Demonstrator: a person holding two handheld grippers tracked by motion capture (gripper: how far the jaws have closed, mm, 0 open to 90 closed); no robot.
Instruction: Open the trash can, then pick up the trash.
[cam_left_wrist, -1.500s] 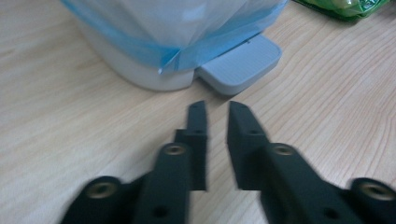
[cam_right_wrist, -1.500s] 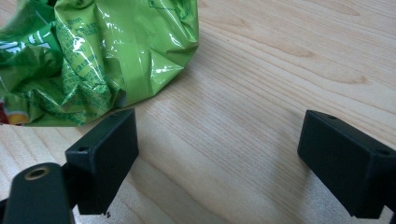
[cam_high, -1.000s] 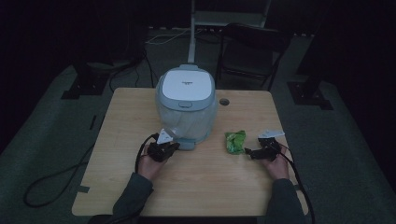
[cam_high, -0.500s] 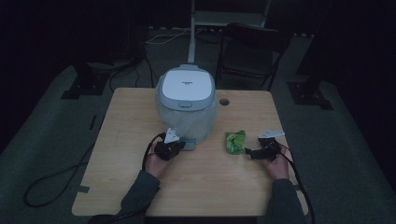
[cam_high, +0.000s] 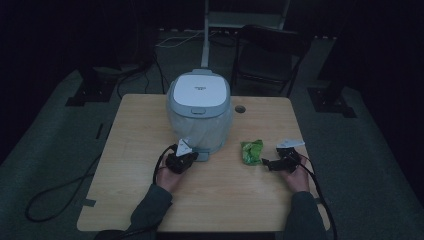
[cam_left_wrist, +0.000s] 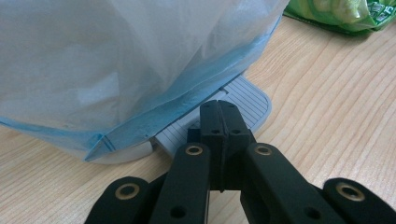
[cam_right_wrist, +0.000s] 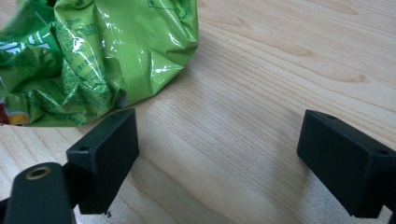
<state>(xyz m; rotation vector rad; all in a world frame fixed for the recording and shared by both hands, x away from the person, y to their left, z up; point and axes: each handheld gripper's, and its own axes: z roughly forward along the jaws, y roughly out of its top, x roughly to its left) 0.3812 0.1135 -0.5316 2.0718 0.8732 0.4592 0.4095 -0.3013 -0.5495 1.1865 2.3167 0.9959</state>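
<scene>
A white-lidded grey pedal bin (cam_high: 200, 112) lined with a thin translucent bag (cam_left_wrist: 116, 60) stands at the middle back of the wooden table (cam_high: 140, 150). Its ribbed grey pedal (cam_left_wrist: 247, 100) juts out at the front. My left gripper (cam_high: 192, 156) (cam_left_wrist: 219, 109) is shut with nothing between its fingers, and its tips sit right over the pedal; I cannot tell whether they touch it. A crumpled green packet (cam_high: 251, 151) (cam_right_wrist: 93, 56) (cam_left_wrist: 341, 11) lies to the right of the bin. Just right of the packet my right gripper (cam_high: 265, 163) (cam_right_wrist: 219, 154) rests open above bare wood.
A round cable hole (cam_high: 240, 108) is in the table behind the packet. A dark chair (cam_high: 270, 45) and a white stand pole (cam_high: 205, 30) are beyond the far edge. A cable (cam_high: 55, 195) loops on the floor at the left.
My left gripper has shifted a little to the right, closer to the bin's pedal. The right gripper and the green packet have stayed where they were.
</scene>
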